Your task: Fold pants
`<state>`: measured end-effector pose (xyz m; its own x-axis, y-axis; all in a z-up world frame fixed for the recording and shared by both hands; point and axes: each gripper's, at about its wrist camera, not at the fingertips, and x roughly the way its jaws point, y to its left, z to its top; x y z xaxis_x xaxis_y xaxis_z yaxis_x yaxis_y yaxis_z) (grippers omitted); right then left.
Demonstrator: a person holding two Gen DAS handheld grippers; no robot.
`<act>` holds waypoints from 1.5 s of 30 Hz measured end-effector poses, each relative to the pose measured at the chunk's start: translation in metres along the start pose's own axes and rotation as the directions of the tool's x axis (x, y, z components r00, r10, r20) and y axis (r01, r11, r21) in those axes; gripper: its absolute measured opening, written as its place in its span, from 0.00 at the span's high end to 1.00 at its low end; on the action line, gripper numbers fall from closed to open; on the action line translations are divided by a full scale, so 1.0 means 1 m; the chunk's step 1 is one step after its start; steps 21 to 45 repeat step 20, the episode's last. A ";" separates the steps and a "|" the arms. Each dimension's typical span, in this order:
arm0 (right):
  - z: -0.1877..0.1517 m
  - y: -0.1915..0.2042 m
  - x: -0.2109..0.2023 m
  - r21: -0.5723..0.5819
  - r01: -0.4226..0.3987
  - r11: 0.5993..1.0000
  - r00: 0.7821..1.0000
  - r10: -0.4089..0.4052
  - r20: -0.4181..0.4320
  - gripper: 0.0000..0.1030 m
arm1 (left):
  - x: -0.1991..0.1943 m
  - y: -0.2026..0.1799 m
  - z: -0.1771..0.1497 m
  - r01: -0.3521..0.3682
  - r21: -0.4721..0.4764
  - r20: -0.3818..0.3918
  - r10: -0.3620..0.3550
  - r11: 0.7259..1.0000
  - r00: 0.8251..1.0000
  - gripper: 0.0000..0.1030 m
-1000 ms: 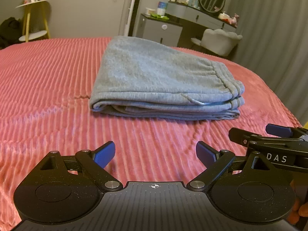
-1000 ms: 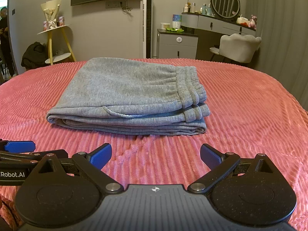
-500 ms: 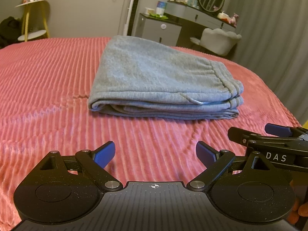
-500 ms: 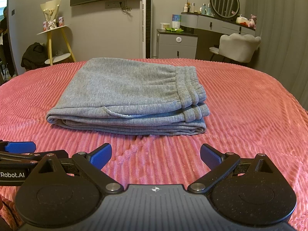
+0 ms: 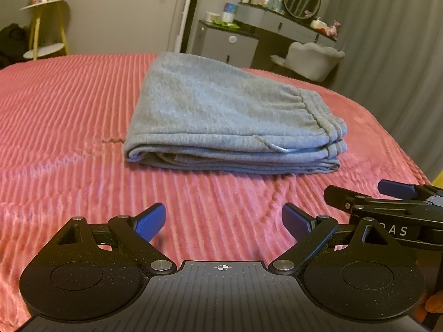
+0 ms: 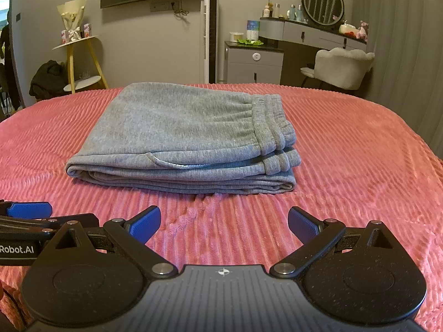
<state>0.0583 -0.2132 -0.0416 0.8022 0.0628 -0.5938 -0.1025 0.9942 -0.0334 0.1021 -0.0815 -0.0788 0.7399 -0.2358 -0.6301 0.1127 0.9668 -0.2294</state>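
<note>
the bed (image 6: 360,149) has a pink ribbed cover and fills both views. the grey pants (image 6: 180,135) lie on its middle, folded into a flat stack, with the waistband on the right side. the left gripper (image 5: 223,222) and the right gripper (image 6: 224,222) hover side by side near the pants, not touching them, each with blue fingers (image 6: 145,222) wide apart and empty.

Grey walls (image 6: 138,41) — dresser (image 6: 313,31), white chair (image 6: 343,66).
</note>
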 end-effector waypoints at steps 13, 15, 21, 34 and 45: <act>0.000 0.003 0.001 -0.005 0.006 1.000 1.000 -0.006 -0.003 0.04 | -0.002 0.001 0.001 0.002 -0.004 0.015 -0.001 1.000 1.000 0.07; 0.000 0.003 0.001 -0.006 0.006 1.000 1.000 -0.006 -0.004 0.04 | -0.003 0.002 0.001 0.004 -0.003 0.024 -0.004 1.000 1.000 0.07; 0.000 0.003 0.001 -0.005 0.007 1.000 1.000 -0.007 -0.005 0.04 | -0.003 -0.002 0.001 0.007 0.013 0.016 -0.007 1.000 1.000 0.07; 0.000 0.003 0.001 -0.005 0.007 1.000 1.000 -0.007 -0.005 0.04 | -0.003 -0.002 0.001 0.007 0.013 0.016 -0.007 1.000 1.000 0.07; 0.000 0.003 0.001 -0.005 0.007 1.000 1.000 -0.007 -0.005 0.04 | -0.003 -0.002 0.001 0.007 0.013 0.016 -0.007 1.000 1.000 0.07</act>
